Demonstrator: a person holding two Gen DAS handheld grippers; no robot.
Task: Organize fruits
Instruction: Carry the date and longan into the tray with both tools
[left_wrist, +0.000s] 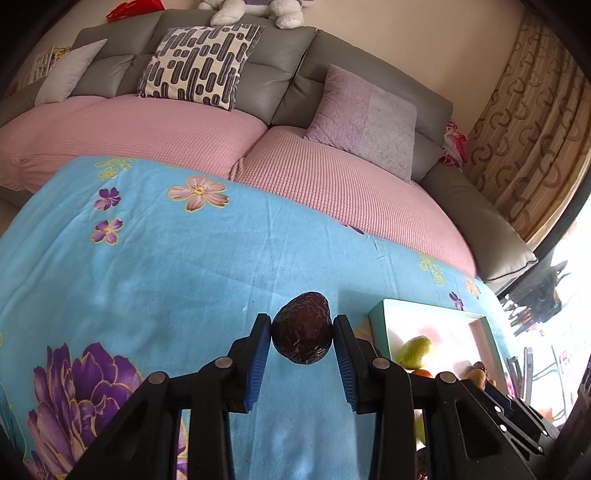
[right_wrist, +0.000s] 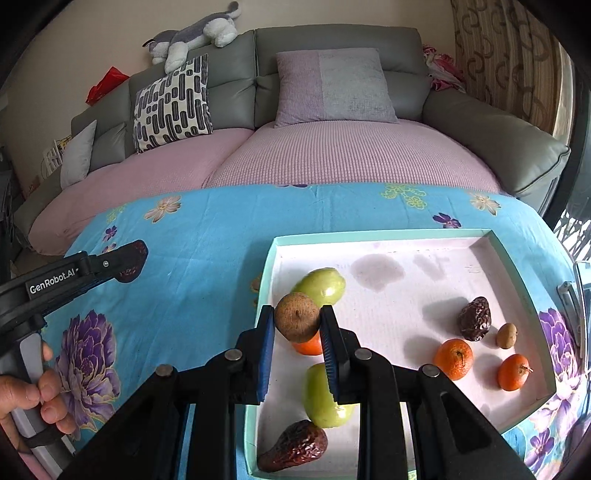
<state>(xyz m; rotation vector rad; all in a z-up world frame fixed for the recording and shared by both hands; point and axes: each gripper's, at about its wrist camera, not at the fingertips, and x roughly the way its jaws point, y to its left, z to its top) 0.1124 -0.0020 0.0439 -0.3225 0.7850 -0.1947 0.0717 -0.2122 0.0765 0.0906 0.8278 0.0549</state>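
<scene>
The left claw (left_wrist: 303, 338) grips a dark, wrinkled, reddish-brown date-like fruit (left_wrist: 302, 328) between its blue-padded fingers (left_wrist: 258, 354), held above the bright blue cloth with purple and pink flowers (left_wrist: 166, 266) that covers the surface. The right wrist view shows the same claw from the side, out to the left of the tray, with a hand (right_wrist: 33, 398) on its grey handle.

The right claw (right_wrist: 297, 325) is clamped on a round, rough, brown fruit (right_wrist: 297, 321), held over the near left part of a shallow rectangular tray with a mint-green rim and pale pink floor (right_wrist: 380, 236).

In the tray lie a green oval fruit (right_wrist: 325, 286) just behind the held brown one, an orange fruit (right_wrist: 308, 347) partly hidden below it, a second green fruit (right_wrist: 321, 398) nearer the camera, and a dark wrinkled fruit (right_wrist: 293, 446) at the near left corner. On the right side are another dark wrinkled fruit (right_wrist: 475, 318), a small brown fruit (right_wrist: 506, 335), and two orange citrus fruits (right_wrist: 453, 359), (right_wrist: 514, 372).

Behind the surface is a grey sofa (right_wrist: 332, 40) with pink seat covers; what the soft toy (right_wrist: 199, 35) on its back depicts is hard to tell.
</scene>
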